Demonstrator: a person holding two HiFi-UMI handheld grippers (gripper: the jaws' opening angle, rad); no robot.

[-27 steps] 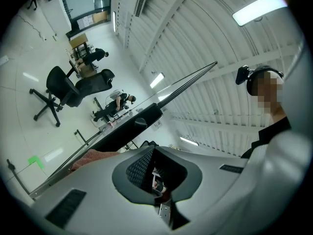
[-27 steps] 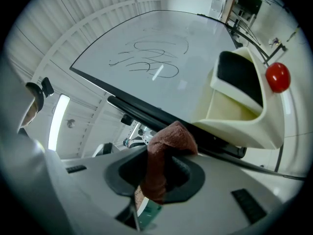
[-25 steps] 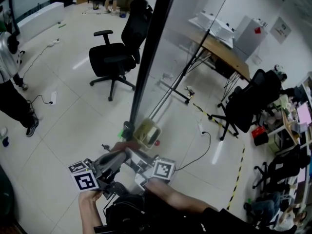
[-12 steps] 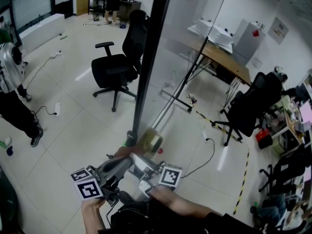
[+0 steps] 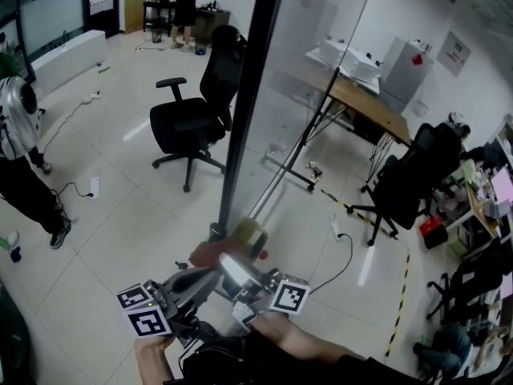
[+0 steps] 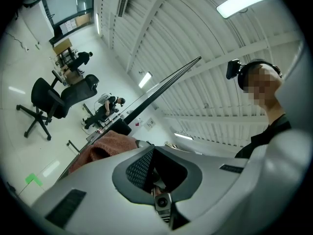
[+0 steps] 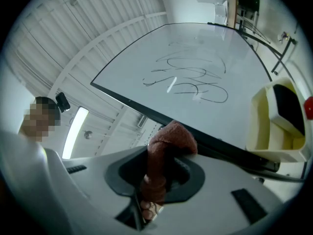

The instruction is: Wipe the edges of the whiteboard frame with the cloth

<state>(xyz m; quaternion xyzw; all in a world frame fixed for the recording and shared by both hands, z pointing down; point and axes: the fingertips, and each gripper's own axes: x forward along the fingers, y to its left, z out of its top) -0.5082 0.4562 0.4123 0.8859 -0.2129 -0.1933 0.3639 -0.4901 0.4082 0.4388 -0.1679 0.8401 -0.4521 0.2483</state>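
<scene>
The whiteboard shows edge-on in the head view, its black frame (image 5: 244, 95) running down to the floor. My right gripper (image 5: 228, 265) is shut on a reddish-brown cloth (image 5: 207, 253) at the frame's lower end. In the right gripper view the cloth (image 7: 168, 138) sticks out of the jaws and touches the black frame (image 7: 127, 102) below the scribbled board (image 7: 195, 58). My left gripper (image 5: 207, 277) sits close beside it, shut with nothing in it. Its own view shows the cloth (image 6: 105, 148) to the left and the frame (image 6: 161, 84) beyond.
A yellowish tray (image 5: 250, 235) hangs on the board near the cloth, also seen as a tray (image 7: 274, 121) holding a black eraser. A black office chair (image 5: 188, 115) stands left of the board. A person (image 5: 20, 151) stands at far left. Cables (image 5: 337, 255) lie on the floor.
The head view has drifted a little, so both grippers and the cloth sit lower in frame. They stay at the frame's lower end. The right gripper keeps hold of the cloth.
</scene>
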